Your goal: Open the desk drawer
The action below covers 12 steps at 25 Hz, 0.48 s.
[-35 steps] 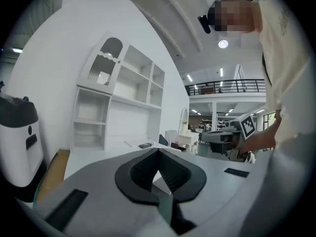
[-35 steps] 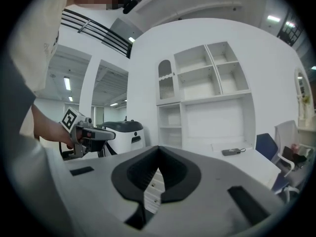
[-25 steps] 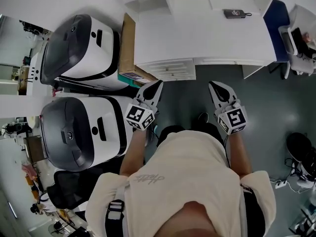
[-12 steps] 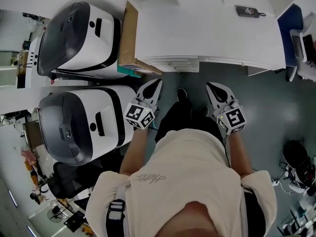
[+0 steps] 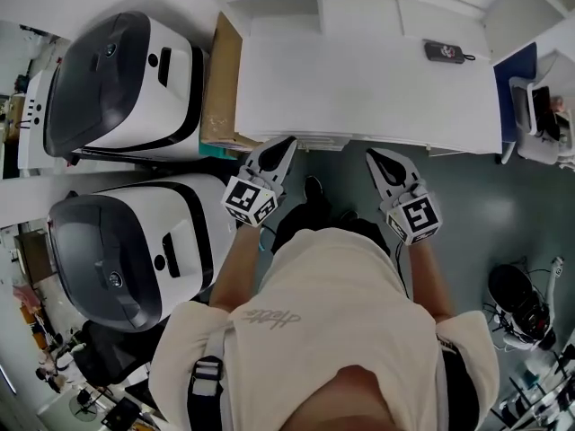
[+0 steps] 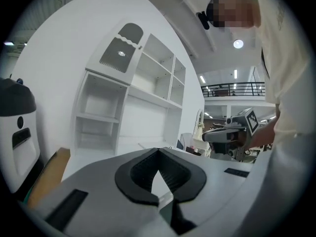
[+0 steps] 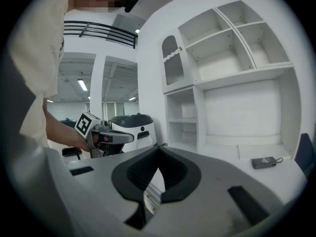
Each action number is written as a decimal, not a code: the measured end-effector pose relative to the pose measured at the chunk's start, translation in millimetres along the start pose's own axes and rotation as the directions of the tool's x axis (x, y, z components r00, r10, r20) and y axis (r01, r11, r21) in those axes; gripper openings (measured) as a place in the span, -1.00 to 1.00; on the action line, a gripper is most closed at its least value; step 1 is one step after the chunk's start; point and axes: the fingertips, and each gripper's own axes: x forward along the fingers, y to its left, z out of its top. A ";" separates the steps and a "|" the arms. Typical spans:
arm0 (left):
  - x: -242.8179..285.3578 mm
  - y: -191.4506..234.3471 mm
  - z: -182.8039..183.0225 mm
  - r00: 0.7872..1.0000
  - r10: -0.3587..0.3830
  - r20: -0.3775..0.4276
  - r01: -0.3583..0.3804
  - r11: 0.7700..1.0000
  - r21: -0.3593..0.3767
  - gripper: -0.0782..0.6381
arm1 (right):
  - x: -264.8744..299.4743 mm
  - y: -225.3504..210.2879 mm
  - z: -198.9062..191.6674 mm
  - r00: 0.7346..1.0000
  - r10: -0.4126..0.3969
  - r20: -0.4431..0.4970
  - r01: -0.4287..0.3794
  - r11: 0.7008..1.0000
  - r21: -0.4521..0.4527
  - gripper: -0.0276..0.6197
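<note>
The white desk [image 5: 359, 88] fills the top of the head view, and a thin strip of its drawer fronts [image 5: 316, 142] shows under the front edge. My left gripper [image 5: 287, 141] is shut and empty, its tip right at that edge by the drawers. To its right my right gripper [image 5: 371, 154] is also shut and empty, a little short of the desk edge. In the left gripper view the left gripper [image 6: 158, 153] points at the desk's white shelf unit [image 6: 133, 98]. The right gripper [image 7: 159, 149] faces the same shelves [image 7: 232, 58].
Two large white and grey machines [image 5: 126, 79] [image 5: 135, 250] stand at the left, with a cardboard box [image 5: 220, 88] against the desk's side. A small black device [image 5: 445, 52] lies on the desktop. A blue chair [image 5: 509, 88] and floor cables [image 5: 517, 299] are at the right.
The person and both grippers have moved forward toward the desk. The left gripper's tip has come from mid-floor up to the desk's front edge. Both stay shut.
</note>
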 end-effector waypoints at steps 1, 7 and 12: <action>4.4 7.3 3.1 1.000 -0.015 0.006 0.015 1.000 0.003 -0.78 | 7.4 -3.2 4.9 1.000 -0.008 0.000 0.008 1.000 -0.007 -0.92; 18.8 58.5 13.6 1.000 -0.021 0.022 0.021 1.000 0.006 -0.78 | 42.2 -23.8 18.4 0.997 -0.070 -0.021 0.070 0.997 -0.024 -0.92; 21.9 102.3 21.5 0.999 0.038 0.029 -0.040 0.998 0.042 -0.78 | 67.0 -42.5 29.3 0.989 -0.150 0.004 0.150 0.989 -0.019 -0.92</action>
